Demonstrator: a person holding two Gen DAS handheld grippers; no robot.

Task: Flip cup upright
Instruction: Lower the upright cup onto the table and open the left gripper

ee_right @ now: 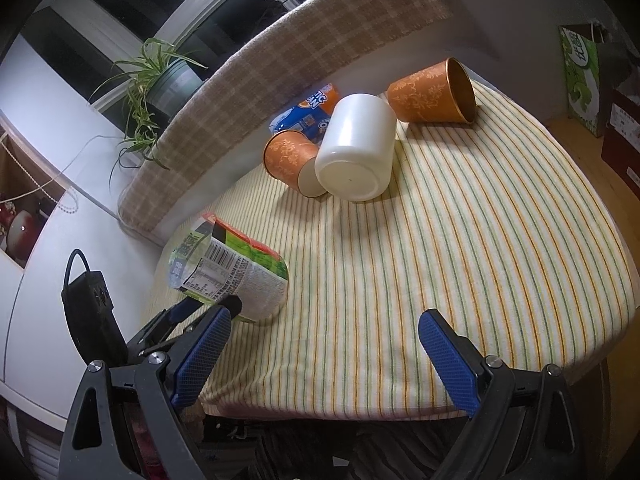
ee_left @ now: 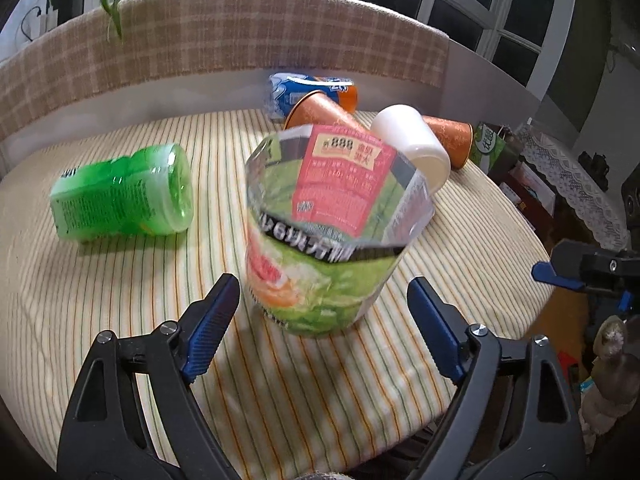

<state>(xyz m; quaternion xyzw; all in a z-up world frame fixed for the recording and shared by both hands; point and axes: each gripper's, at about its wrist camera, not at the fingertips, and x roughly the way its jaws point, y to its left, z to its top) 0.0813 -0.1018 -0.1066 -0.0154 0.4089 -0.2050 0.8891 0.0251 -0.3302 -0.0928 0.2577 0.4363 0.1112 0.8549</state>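
A clear cup with a green and red printed label stands upright on the striped cloth, mouth up, slightly blurred. My left gripper is open, its blue pads either side of the cup's base and apart from it. The cup also shows in the right wrist view, at the left. My right gripper is open and empty over the cloth's front edge. A white cup lies on its side. Two orange cups also lie on their sides.
A green plastic bottle lies on its side at the left. A blue and orange snack pack lies at the back by the checked cushion. A green carton stands off the table's right. The table edge is close in front.
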